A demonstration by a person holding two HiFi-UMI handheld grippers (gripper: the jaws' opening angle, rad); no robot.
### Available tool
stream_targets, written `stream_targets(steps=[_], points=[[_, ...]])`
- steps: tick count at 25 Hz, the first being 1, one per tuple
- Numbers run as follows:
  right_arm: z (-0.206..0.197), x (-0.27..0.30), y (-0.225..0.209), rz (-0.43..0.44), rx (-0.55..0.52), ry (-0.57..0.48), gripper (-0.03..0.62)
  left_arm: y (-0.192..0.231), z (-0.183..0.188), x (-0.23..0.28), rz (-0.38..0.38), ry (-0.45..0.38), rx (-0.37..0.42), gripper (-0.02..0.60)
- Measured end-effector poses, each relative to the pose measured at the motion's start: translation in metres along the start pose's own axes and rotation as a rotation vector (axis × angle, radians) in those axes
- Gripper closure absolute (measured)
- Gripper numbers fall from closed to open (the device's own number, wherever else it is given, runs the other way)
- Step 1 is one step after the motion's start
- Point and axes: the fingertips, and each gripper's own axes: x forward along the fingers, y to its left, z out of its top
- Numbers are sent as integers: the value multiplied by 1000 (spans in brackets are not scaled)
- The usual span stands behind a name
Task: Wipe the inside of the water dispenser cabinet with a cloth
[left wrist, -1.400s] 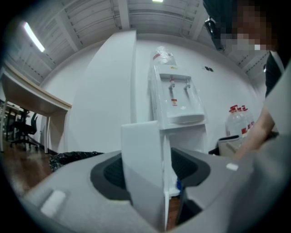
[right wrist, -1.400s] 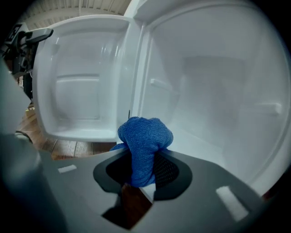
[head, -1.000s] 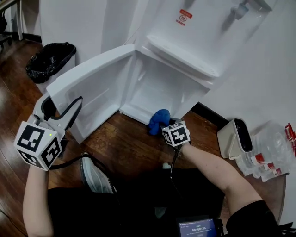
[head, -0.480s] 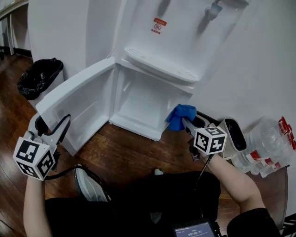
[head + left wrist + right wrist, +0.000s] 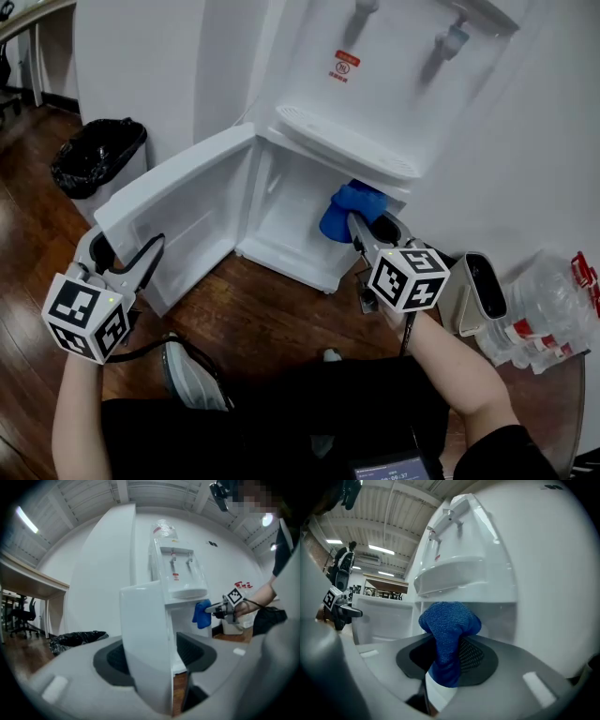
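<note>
The white water dispenser has its lower cabinet open, with the door swung out to the left. My left gripper is shut on the door's free edge, and the white panel stands between its jaws. My right gripper is shut on a blue cloth. It holds the cloth at the upper right corner of the cabinet opening, just under the drip shelf. In the right gripper view the cloth bulges up out of the jaws in front of the cabinet.
A black bin bag sits on the wooden floor to the left of the door. Right of the dispenser, by the wall, stand a white device and several plastic bottles. A shoe is near my knees.
My right gripper has lifted the blue cloth from the floor at the cabinet's base to the top right of the opening. The left gripper has stayed on the door.
</note>
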Motion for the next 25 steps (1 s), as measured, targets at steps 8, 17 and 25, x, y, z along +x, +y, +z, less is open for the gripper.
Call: stream_targets(steps=[8,17,25], points=[[28,100,103,135,-76,-61,479,-1,16,-5,5,-13,-10,304],[9,34,123,330,8,19,477,6,120,-60,167,-282,204,275],[30,-52,151,709,213,-11,476,-139,117,-46,-485,-273,-118,390]])
